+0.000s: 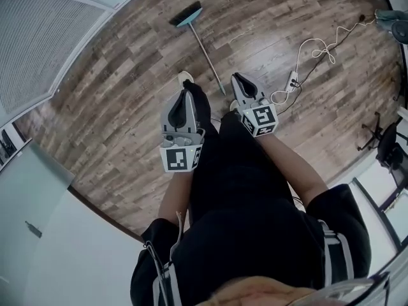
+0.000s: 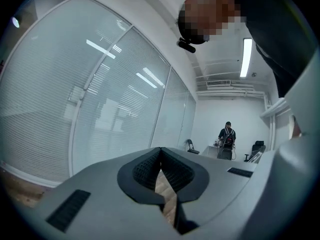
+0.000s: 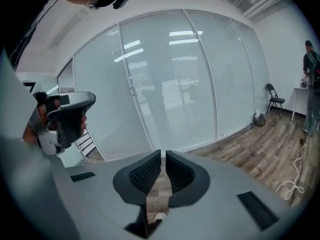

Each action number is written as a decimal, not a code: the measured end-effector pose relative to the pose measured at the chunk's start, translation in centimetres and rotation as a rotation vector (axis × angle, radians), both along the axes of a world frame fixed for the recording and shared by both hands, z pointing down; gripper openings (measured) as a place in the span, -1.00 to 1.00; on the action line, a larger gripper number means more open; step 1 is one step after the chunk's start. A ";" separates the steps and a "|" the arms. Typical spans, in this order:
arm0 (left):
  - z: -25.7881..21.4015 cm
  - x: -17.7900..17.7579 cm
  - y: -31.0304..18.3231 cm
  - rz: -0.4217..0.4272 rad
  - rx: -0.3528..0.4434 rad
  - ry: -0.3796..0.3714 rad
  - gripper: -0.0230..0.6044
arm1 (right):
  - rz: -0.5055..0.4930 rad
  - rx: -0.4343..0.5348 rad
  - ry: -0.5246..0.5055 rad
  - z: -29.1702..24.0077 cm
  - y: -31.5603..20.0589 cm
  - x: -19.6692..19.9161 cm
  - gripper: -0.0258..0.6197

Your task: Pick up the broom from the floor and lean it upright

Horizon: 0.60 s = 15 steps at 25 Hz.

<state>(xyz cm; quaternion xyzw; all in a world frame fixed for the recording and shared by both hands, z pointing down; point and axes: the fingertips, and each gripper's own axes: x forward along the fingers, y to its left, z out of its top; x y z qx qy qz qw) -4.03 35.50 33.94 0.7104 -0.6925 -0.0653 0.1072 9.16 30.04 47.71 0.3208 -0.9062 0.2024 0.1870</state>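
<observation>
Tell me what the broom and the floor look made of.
Broom: thin pale handle, metal or plastic, too small to tell. The teal head looks like moulded plastic, and the dark bristles are likely synthetic. Floor: brown planks with grain and seams, matte, either wood or wood-look laminate.

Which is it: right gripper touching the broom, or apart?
Apart. Head view: bare floor shows between the broom and the right gripper; the right gripper view shows its fingers shut with no broom between them.
</observation>
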 end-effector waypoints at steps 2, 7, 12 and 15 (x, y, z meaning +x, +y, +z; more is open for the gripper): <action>1.9 -0.6 -0.5 0.017 -0.014 0.004 -0.87 | 0.026 -0.041 0.014 3.5 -0.9 -1.3 -0.86; 7.7 -2.9 -2.2 -0.016 -0.016 0.002 -0.87 | -0.021 -0.057 0.153 15.1 -3.1 -3.6 -0.85; 15.4 -5.7 -3.0 -0.090 -0.026 0.010 -0.87 | 0.002 -0.121 0.295 28.7 -4.5 -2.1 -0.83; 20.1 -5.2 -2.8 -0.065 -0.035 0.050 -0.87 | -0.029 -0.169 0.359 36.6 -3.7 -0.9 -0.50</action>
